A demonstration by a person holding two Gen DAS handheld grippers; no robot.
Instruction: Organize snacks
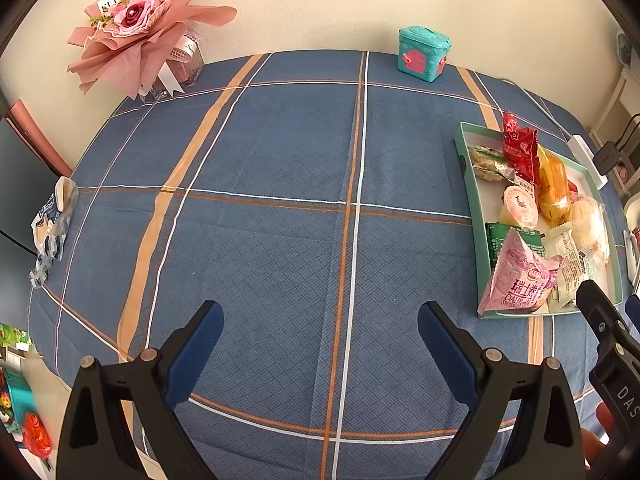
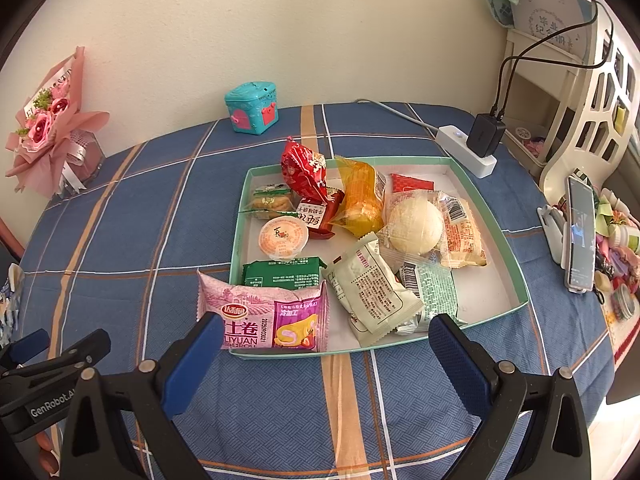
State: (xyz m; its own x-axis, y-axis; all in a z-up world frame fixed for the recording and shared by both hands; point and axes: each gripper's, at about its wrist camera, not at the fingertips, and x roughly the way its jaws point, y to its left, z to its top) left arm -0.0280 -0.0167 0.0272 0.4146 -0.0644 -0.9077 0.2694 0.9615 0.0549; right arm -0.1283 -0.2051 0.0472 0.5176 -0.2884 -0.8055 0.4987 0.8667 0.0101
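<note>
Nearest the camera, the left gripper [image 1: 320, 332] hangs wide and holds nothing over bare blue checked cloth on the bench [image 1: 260, 240]. To its right, the right gripper [image 2: 326, 340] is also wide and holds nothing, just short of the near rim of the green tray [image 2: 516, 276]. The snacks sit heaped in that tray; a pink cake pack [image 2: 264, 316] overhangs its near left corner. Gathering looks mostly done; tidying the pile seems left.

A pink bouquet [image 1: 138, 28], a teal toy box [image 1: 423, 53] and a white power strip [image 2: 467, 151] sit on the plaid tablecloth [image 1: 280, 220].
</note>
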